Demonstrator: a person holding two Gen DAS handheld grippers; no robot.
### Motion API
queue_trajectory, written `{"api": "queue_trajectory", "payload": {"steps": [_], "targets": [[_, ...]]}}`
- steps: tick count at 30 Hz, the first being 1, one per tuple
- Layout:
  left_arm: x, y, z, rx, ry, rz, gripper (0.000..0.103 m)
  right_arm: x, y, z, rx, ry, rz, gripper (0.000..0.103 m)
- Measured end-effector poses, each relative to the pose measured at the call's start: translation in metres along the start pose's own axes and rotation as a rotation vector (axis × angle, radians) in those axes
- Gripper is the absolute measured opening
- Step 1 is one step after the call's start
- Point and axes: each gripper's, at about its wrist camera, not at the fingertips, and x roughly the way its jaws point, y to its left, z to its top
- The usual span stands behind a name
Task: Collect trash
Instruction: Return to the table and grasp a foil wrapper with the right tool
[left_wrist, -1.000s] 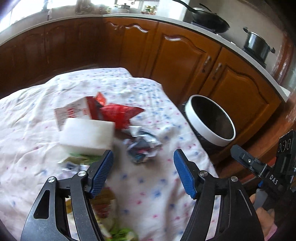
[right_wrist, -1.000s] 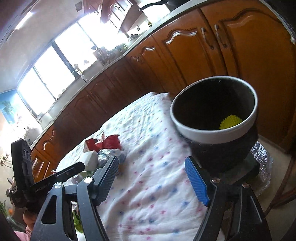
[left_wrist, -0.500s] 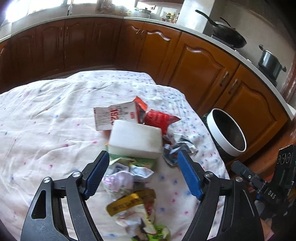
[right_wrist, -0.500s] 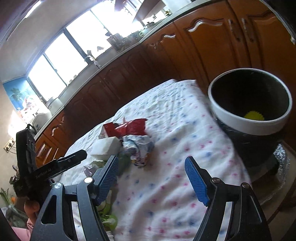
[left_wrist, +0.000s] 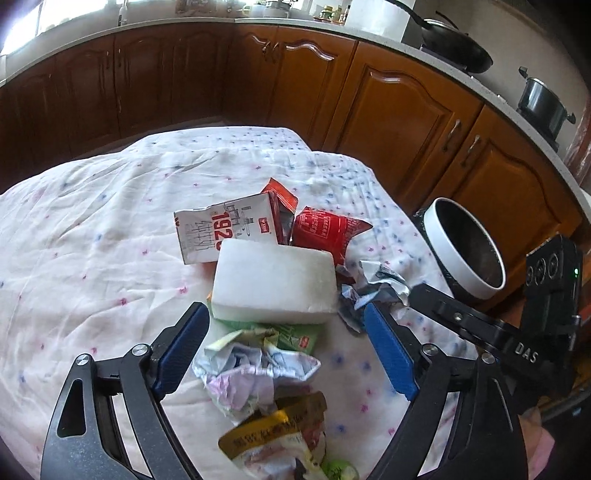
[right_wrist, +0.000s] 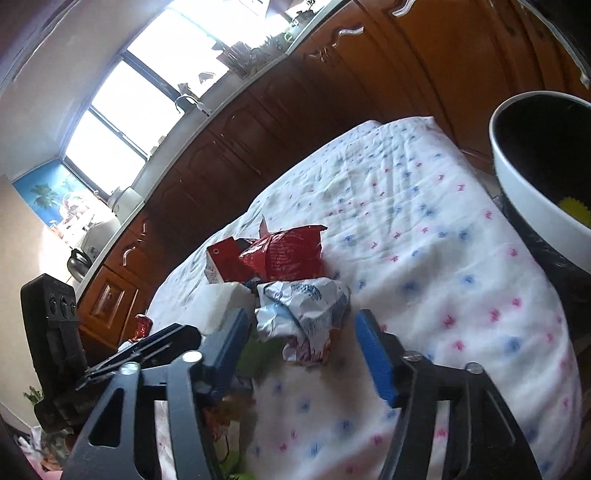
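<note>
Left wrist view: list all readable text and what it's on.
"192": large red digits on the white milk carton; any further digit is hidden, and its other print is unreadable.
"DAS": on the right gripper body.
Red snack wrapper, yellow packet: print too blurred to read.

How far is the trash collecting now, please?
Done: only a yellow item lies in the bin. In hand: nothing; the closing right tongs flank a crumpled wrapper, and the left tongs are opening, empty. Left: foam block, carton, red packet.
</note>
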Motion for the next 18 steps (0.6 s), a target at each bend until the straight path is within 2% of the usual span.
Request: {"api": "queue_trajectory", "payload": {"steps": [1,3,8,11,18], "targets": [[0.004,0.001,0.001,0.001,0.007,0.011,0.088,0.003,0.000,0.001,0.002,0.004,-0.001,0.044],[0.012,0.003,0.002,-0.001,0.025,0.021,0.088,0.003,0.000,0.002,-0.005,0.006,-0.009,0.029],[0.013,0.009,0.002,-0.041,0.038,0.034,0.088,-0.006,0.002,-0.001,-0.036,-0.012,-0.028,0.023],[0.005,0.013,-0.003,-0.084,0.026,0.007,0.088,-0.013,0.003,-0.002,-0.039,-0.019,-0.017,0.023],[0.018,-0.008,-0.001,0.004,0.040,0.054,0.089,-0.031,0.002,-0.006,-0.036,-0.052,-0.018,0.023]]}}
